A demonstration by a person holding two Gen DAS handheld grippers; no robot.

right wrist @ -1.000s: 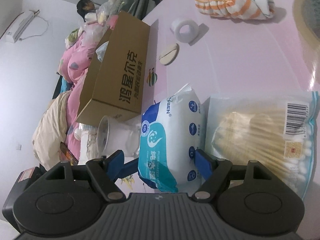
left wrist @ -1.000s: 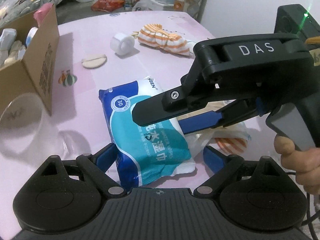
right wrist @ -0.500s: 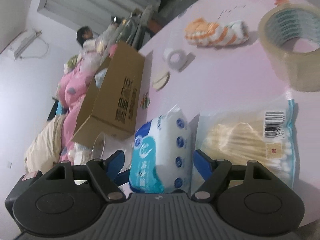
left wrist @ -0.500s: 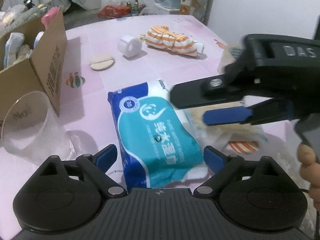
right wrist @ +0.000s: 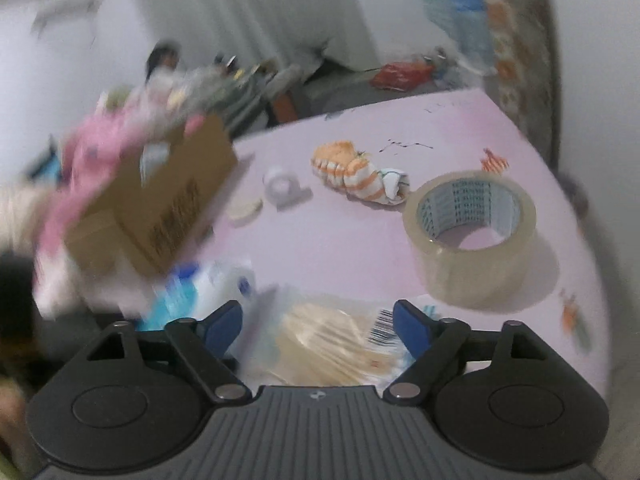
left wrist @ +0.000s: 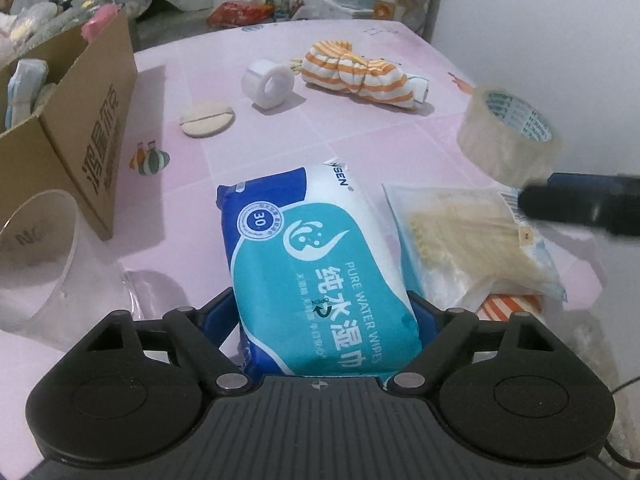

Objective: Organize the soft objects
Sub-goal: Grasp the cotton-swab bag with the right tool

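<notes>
I count one wet-wipes pack [left wrist: 320, 276], one bag of cotton swabs [left wrist: 472, 248], one striped cloth bundle [left wrist: 356, 76], two tape rolls – clear [left wrist: 508, 140] and white [left wrist: 269, 85] – one round pad [left wrist: 206, 120], one cardboard box [left wrist: 92, 132], one clear cup [left wrist: 38, 248].

My left gripper [left wrist: 326, 312] tilts down at the near table edge, jaws closing around the wipes; whether the pads press yet, I cannot tell.

Right gripper [right wrist: 318, 326] stands open over the swabs; its view is blurred.

Glossy plastic wipes pack [left wrist: 320, 256] – matt cardboard box [left wrist: 92, 136] – striped knit cloth [left wrist: 360, 76].
</notes>
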